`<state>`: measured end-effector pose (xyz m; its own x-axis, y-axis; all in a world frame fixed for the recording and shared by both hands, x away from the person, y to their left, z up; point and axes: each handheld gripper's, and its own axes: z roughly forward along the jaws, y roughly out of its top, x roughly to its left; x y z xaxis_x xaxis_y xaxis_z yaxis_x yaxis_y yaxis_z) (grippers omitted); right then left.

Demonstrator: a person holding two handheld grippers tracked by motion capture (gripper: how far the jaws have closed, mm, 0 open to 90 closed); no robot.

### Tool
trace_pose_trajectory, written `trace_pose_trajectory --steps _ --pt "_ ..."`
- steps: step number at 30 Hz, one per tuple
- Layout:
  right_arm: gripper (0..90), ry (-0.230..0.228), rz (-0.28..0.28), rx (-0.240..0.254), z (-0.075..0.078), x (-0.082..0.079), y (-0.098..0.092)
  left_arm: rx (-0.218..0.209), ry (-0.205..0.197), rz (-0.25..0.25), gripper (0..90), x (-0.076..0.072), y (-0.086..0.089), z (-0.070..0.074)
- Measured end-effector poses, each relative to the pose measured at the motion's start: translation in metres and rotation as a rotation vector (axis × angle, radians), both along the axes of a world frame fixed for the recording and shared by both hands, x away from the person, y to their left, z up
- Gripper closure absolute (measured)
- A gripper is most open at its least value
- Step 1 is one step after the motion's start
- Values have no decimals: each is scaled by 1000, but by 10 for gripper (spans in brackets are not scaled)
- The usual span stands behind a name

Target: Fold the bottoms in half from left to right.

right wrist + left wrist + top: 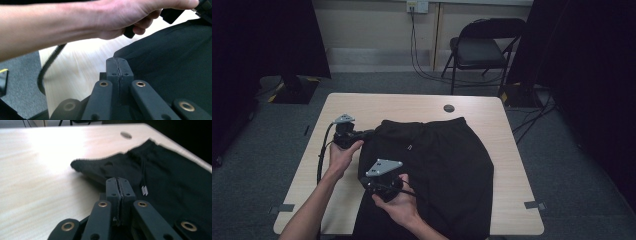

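Observation:
Black pants (437,170) with an elastic waistband and a drawstring (144,190) lie spread on the light wooden table (412,102), their lower end hanging over the near edge. My left gripper (368,133) is at the waistband's left corner, its jaws pressed together on the fabric (117,183); the corner (77,165) stands slightly raised off the table. My right gripper (368,181) is at the pants' left side edge, nearer the person, its jaws shut on that edge (117,62). The left hand (120,17) crosses above the right gripper view.
A round cable grommet (449,108) sits in the table near its far edge. A black folding chair (479,50) stands behind the table, with cables on the grey carpet. Bare tabletop (37,170) lies left of the pants.

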<state>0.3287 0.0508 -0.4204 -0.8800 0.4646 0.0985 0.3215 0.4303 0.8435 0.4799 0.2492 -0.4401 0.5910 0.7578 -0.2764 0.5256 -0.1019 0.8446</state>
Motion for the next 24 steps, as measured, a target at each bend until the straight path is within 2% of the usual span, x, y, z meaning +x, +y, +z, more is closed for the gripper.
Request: trace_pose_trajectory --steps 3,7,8,9,12,14,16,19,20,21,22,24 --pt "892 -15 3 23 13 0 -1 -1 -15 -1 885 -1 0 11" --pt "892 -43 7 56 31 1 -1 -44 -45 17 887 -1 3 31" --pt "892 -45 11 77 39 2 -1 -57 -62 25 888 -1 6 40" --pt "892 -45 11 77 39 2 -1 -57 -62 25 887 -1 6 40" --pt "893 -73 21 107 57 4 1 -81 -93 33 888 -1 11 61" --pt "893 -84 24 106 61 4 2 -86 -119 41 889 -2 14 74" --pt "893 -115 36 125 78 5 2 -112 -160 40 889 -4 16 91" --pt "894 -164 49 164 108 4 0 -121 -195 40 890 -6 17 111" --pt "894 -185 50 193 124 3 -2 -130 -226 40 892 -8 18 127" --pt "894 -185 50 193 124 3 -2 -130 -226 40 894 -8 18 127" --pt "894 -204 53 219 137 2 -5 -144 -249 49 895 -10 18 139" --pt "894 -214 53 234 142 2 -7 -136 -260 46 895 -10 16 144"
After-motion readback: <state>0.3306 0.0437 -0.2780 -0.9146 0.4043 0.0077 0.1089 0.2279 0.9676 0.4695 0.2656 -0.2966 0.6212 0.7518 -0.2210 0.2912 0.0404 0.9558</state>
